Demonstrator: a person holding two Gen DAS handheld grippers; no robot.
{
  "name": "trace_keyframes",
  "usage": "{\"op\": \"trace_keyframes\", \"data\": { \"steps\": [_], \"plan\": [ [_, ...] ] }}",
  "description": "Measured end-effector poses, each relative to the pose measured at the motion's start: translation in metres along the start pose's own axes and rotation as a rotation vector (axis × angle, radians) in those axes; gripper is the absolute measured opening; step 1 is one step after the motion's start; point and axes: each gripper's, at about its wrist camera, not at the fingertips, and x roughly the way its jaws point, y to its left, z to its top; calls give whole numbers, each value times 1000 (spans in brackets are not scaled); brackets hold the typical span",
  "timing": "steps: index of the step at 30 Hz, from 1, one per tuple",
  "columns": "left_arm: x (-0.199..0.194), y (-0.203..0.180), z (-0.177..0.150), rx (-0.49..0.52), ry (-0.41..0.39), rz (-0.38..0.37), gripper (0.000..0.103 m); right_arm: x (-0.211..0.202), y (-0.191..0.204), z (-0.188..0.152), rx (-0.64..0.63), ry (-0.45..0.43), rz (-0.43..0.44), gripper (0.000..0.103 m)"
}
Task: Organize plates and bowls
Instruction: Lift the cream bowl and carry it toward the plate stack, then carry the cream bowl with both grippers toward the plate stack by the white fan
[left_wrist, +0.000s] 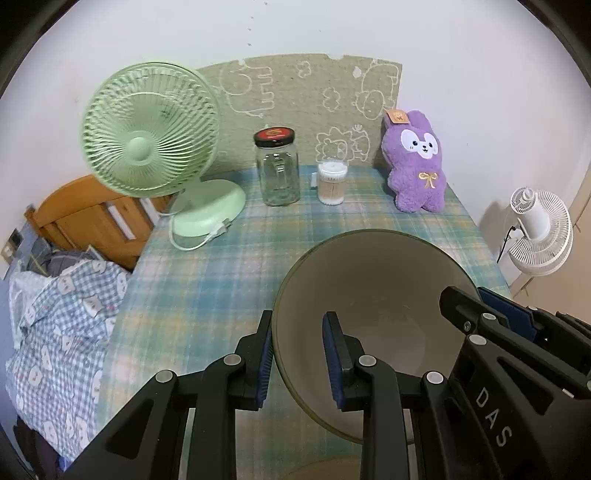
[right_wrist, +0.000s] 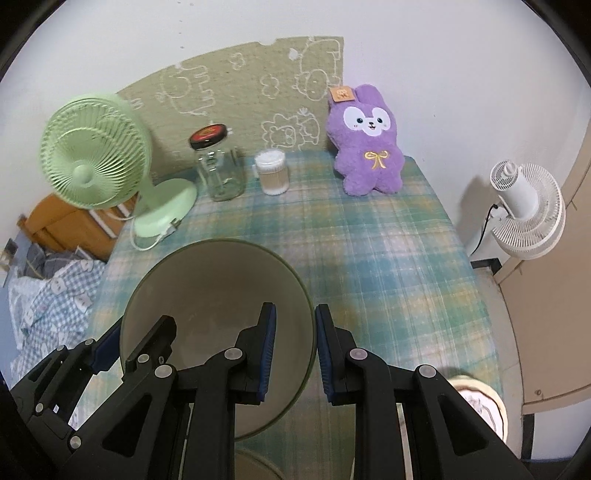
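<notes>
Two grippers hold one olive-rimmed bowl above a blue-green plaid tablecloth. Left gripper: fingers astride the bowl's left rim, one pad outside, one inside; a gap shows at the inner pad, so a firm clamp cannot be confirmed. Right gripper: fingers astride the opposite rim, clamped on the wall. Behind stand a green desk fan, a glass jar, a cotton-swab tub and a purple plush rabbit. Lower right in the right wrist view, a patterned plate lies on the cloth.
</notes>
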Motion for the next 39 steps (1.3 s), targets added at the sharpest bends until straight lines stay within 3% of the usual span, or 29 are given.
{"op": "trace_keyframes", "data": {
  "steps": [15,25,39],
  "plan": [
    [-51,14,-63,-35,4,48,24,-45,10,-64,-74,7,35,25],
    [-43,19,-102,-55,73,55,24,-32,16,-106,-104,78,37,25],
    [-30,20,-131,-49,137,37,24,-11,17,-132,-107,141,14,25]
  ]
}}
